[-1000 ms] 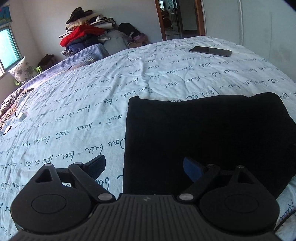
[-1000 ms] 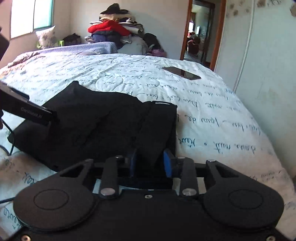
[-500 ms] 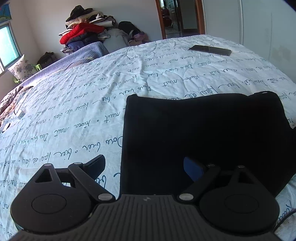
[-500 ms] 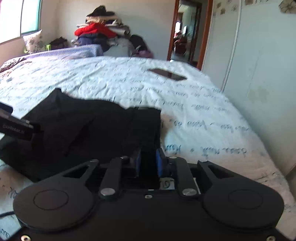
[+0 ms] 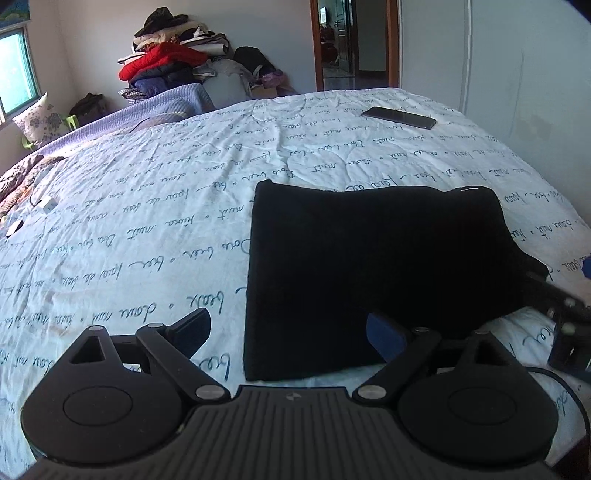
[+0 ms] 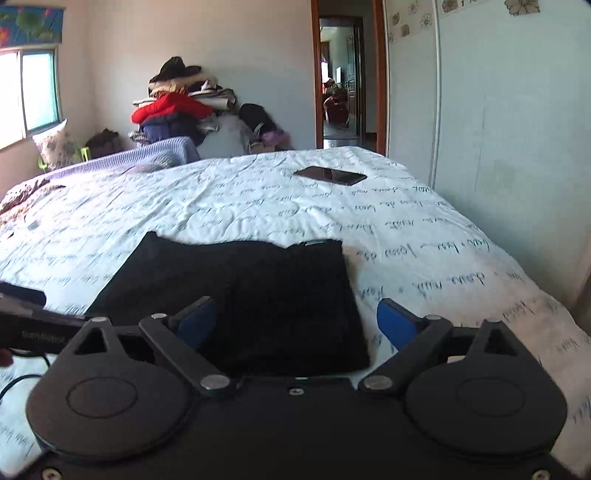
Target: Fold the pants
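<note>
Script-printed bedspread (image 5: pixel 147 236), folded pants (image 5: pixel 369 266), floral wall border (image 6: pixel 454 11) right-view only

1 pants (image 5: pixel 373 273), 1 phone (image 5: pixel 399 117), 2 grippers.

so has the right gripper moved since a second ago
Yes. In its own view the right gripper has backed up and away from the black pants, judged against the phone. Its jaws have just been opening; nothing is pinched between them.

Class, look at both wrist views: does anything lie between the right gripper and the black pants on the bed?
Nothing visible does. The right gripper hangs directly over the near edge of the folded pants, its jaws having just opened wide, off the cloth. The phone lies far beyond.
</note>
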{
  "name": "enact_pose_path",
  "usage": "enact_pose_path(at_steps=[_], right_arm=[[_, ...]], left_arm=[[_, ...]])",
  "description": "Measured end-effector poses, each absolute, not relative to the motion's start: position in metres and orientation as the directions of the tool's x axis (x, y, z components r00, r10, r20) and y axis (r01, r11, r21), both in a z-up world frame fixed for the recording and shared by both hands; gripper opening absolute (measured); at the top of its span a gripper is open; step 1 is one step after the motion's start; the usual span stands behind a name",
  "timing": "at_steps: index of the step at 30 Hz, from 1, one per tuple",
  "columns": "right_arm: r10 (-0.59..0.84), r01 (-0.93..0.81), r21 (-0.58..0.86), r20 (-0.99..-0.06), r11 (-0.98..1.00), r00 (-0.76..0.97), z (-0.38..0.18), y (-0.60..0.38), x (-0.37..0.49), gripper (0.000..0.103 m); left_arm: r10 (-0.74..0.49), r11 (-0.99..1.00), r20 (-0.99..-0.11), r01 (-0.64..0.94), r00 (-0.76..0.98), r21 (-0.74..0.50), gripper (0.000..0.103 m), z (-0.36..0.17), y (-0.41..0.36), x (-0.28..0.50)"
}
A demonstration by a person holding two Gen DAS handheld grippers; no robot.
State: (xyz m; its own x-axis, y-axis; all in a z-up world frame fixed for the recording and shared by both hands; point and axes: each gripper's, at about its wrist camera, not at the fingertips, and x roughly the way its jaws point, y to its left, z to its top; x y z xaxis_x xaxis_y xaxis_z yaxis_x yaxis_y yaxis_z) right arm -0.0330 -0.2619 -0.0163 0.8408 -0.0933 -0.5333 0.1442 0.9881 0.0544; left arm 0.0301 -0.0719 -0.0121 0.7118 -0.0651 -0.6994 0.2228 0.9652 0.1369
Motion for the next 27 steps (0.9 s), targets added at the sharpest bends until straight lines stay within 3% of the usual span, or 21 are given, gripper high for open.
enact_pose_path(at_steps=[2,5,8,10,12,14,19,27], right_arm=[[-0.069,0.116,0.048,-0.559,0.992,0.827,-0.015,-0.246,-0.050,0.096],[0.067,0.033,0.153,-0.607,0.988,0.792,-0.003,-0.237,-0.074,0.096],[0.186,-0.065,0.246,-0.507,0.967,0.842,0.011,-0.240,-0.103,0.096],[0.104,-0.049,0.130,-0.466,0.990,0.878,0.007,-0.234,-0.104,0.101],[-0.075,0.055,-0.056,-0.481,0.997,0.874,-0.008,-0.221,-0.090,0.101],[-0.142,0.085,-0.134,-0.499,0.987,0.855,-0.024,-0.214,-0.077,0.101],[-0.051,0.052,-0.014,-0.571,0.999,0.820,-0.041,-0.210,-0.067,0.101],[-0.057,0.031,-0.055,-0.577,0.998,0.815,-0.045,-0.202,-0.068,0.101]], left_arm=[[-0.056,0.970,-0.711,0.207,0.701,0.127,0.093,-0.007,-0.065,0.014],[-0.108,0.977,-0.767,0.210,0.632,0.035,0.093,-0.001,-0.047,-0.006],[-0.152,0.980,-0.773,0.196,0.616,-0.036,0.094,-0.001,-0.035,-0.021],[-0.101,0.986,-0.744,0.164,0.660,0.012,0.094,-0.008,-0.039,-0.023],[-0.021,0.986,-0.725,0.134,0.688,0.099,0.093,-0.020,-0.048,-0.022],[0.020,0.981,-0.722,0.124,0.692,0.147,0.093,-0.029,-0.052,-0.020],[0.020,0.990,-0.734,0.088,0.679,0.108,0.093,-0.039,-0.046,-0.009],[0.009,0.990,-0.748,0.102,0.663,0.102,0.093,-0.045,-0.047,-0.010]])
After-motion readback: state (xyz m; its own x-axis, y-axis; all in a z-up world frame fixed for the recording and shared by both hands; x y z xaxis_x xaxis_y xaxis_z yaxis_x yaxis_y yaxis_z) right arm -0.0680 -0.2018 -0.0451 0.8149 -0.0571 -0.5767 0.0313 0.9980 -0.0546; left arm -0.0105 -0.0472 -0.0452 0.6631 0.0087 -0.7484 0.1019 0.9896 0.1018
